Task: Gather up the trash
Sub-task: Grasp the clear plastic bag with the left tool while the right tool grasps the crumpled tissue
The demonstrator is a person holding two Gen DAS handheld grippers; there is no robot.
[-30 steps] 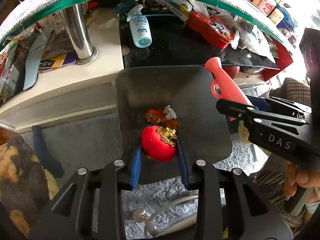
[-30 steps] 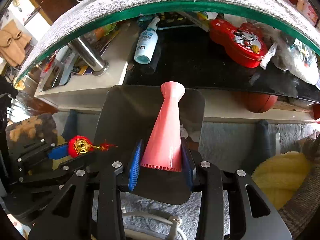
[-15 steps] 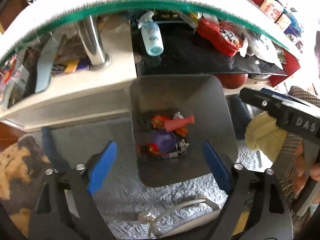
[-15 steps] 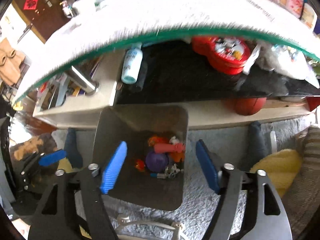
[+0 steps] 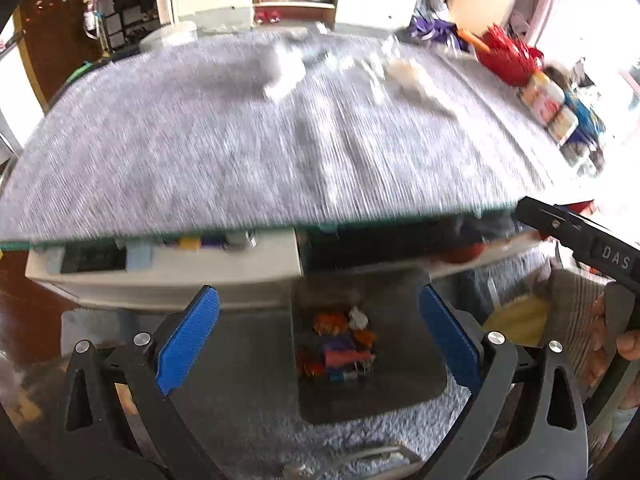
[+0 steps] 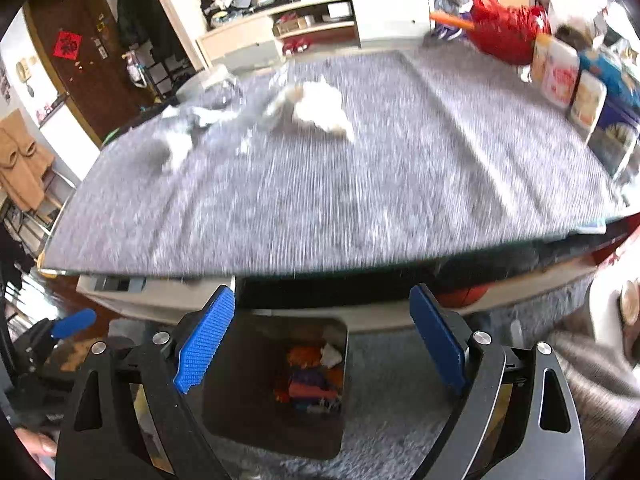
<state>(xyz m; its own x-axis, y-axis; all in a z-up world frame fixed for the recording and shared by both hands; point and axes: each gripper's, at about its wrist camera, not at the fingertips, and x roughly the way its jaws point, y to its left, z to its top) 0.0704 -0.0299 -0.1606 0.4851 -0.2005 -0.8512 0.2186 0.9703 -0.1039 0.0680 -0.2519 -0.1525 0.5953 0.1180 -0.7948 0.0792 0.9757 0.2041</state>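
The left tool [image 5: 320, 332], black with 2 blue ribbed pads, stands wide open and holds nothing. The right tool [image 6: 320, 336], built the same way, is also spread wide with nothing between its pads. Both are raised near the front edge of the glass-topped bench [image 5: 248, 160] that is covered by a grey woven mat [image 6: 320, 200], and both views are streaked by motion blur.

On the shaggy grey rug [image 5: 384, 432] below the bench sits a dark grey square trash bin [image 5: 400, 396]. Inside it lies a small heap of trash [image 5: 340, 348]: orange and red bits, a purple piece, a pink piece and a white crumpled scrap, all touching one another on the bin's floor. The right wrist view shows the same bin [image 6: 236, 392] and heap [image 6: 314, 376] between the right tool's pads, lower down.

On the mat, crumpled white paper [image 6: 320, 108] lies toward the far side, with paler crumpled scraps [image 6: 180, 132] to its left, apart from it. At the bench's far right corner stand a red glossy bag [image 6: 504, 32] and a row of labelled snack jars [image 6: 568, 76], close beside one another. An orange ball [image 6: 464, 296] rests on the lower shelf beneath the glass.
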